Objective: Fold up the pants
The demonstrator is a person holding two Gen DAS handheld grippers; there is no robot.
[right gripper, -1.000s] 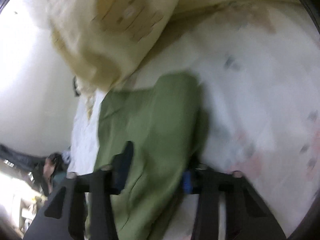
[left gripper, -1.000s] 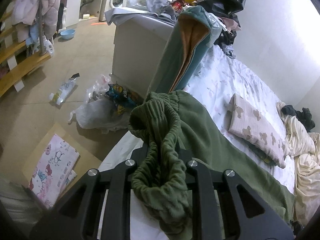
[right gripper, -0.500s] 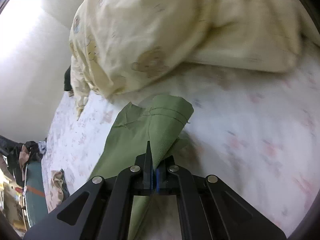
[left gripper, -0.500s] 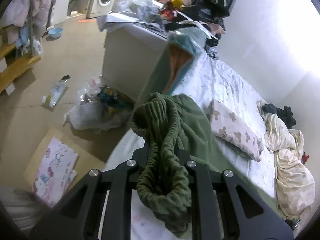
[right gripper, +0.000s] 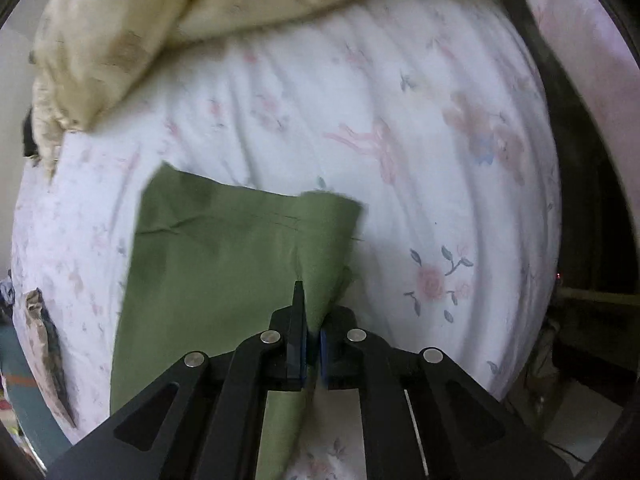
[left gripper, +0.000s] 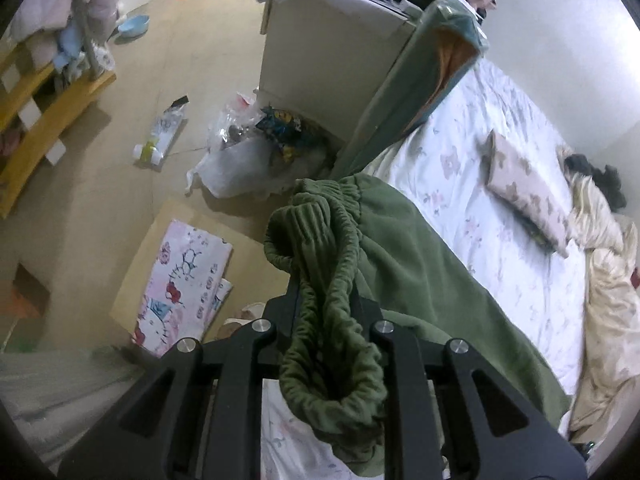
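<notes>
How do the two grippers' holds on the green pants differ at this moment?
The left gripper clamps the thick, gathered elastic waistband; the right gripper pinches a thin flat hem corner. The waistband bunches between the left jaws; the hem at the right stays smooth. Both are shut on the same green pants.

Tan floor (left gripper: 100,184), white cabinet (left gripper: 320,60), floral-sheet bed (left gripper: 480,200), white wall (left gripper: 560,40)

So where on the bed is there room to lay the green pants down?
The flowered sheet is bare between the pants leg and the cream quilt, and between the pants and the small bear-print pillow. The bed's head end, by the teal blanket and clothes pile, is crowded.
</notes>
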